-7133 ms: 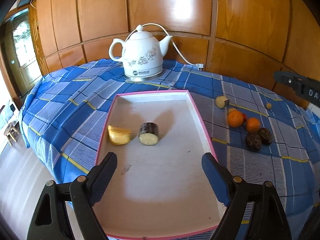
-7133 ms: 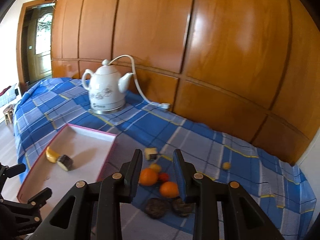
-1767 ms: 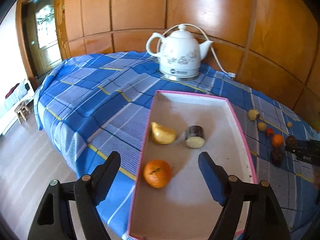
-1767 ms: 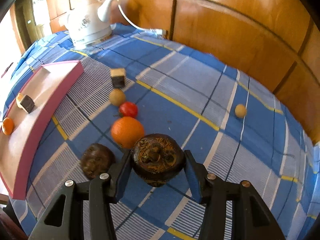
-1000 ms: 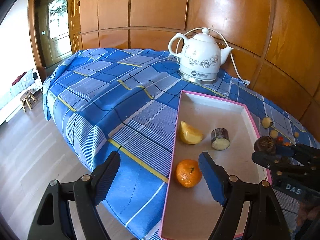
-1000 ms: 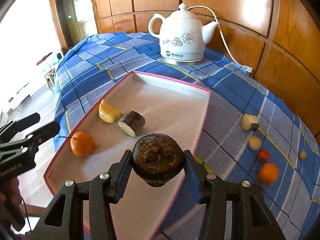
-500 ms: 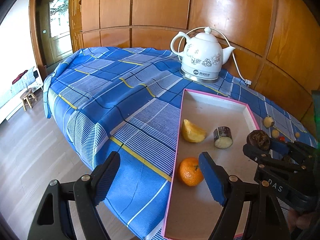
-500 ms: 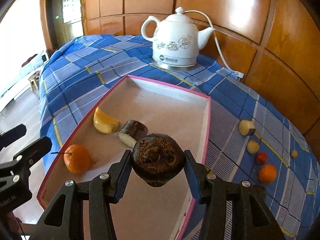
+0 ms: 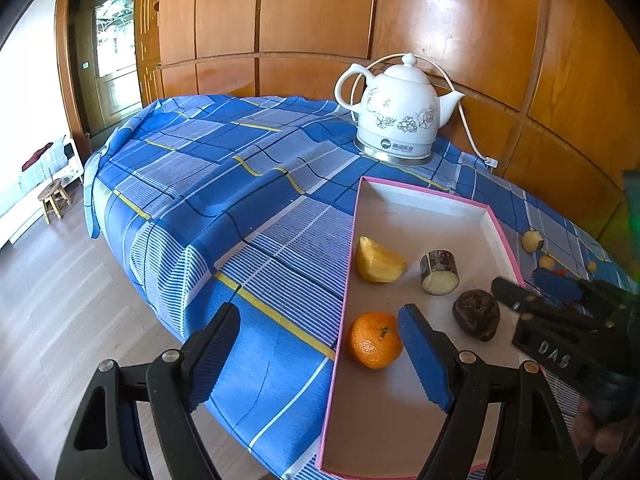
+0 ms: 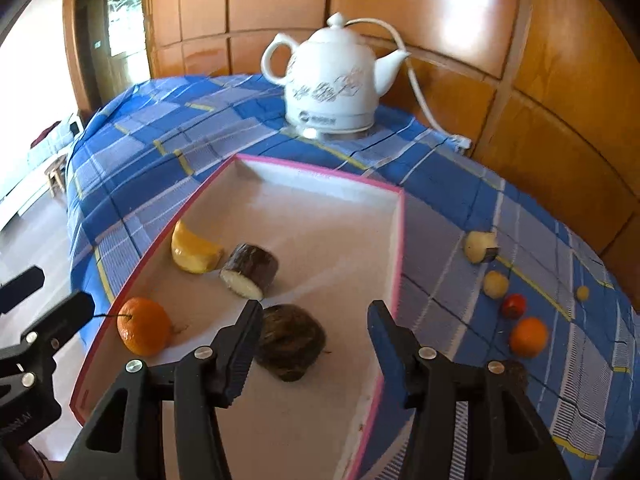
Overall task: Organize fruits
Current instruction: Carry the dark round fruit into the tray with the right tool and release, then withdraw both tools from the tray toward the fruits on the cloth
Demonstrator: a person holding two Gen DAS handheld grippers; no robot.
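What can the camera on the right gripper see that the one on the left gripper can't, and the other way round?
Only the right wrist view shows the orange and the small red fruit lying on the cloth outside the tray.

Only the left wrist view shows the wooden stool on the floor clearly, and the right gripper from outside, open beside the dark brown fruit.

Both show the pink-rimmed tray, the white kettle, and the tray's orange, yellow wedge and cut dark-skinned piece.

The right gripper (image 10: 316, 320) let go and spread wide. The dark brown fruit (image 10: 290, 342) it carried landed in the pink tray (image 10: 396, 248).
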